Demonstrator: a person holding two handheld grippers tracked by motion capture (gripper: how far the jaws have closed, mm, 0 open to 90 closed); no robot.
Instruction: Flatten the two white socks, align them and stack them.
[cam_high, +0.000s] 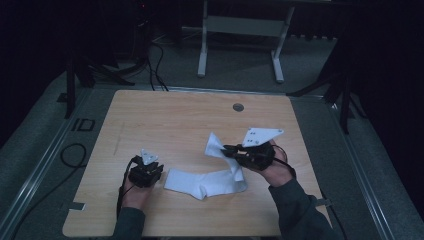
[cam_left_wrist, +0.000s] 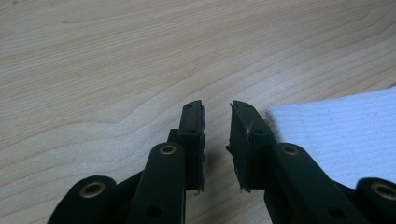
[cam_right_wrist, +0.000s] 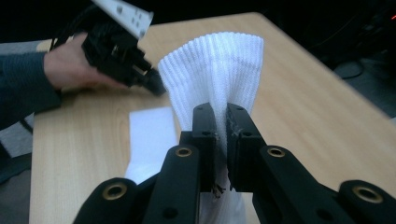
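A white sock lies on the wooden table, its one end flat near my left gripper and the other end lifted. My right gripper is shut on the sock's ribbed end, which fans out upright above the jaws. The left gripper rests low on the table just left of the sock's flat end. Its jaws stand a little apart with bare wood between them, and the right pad is close beside the sock's edge. The right gripper view shows that left gripper beyond the sock.
A round cable hole sits near the table's far edge. Beyond the table stands a white desk frame on the floor, with black stands and cables at the far left and right. Bare wood surrounds the sock.
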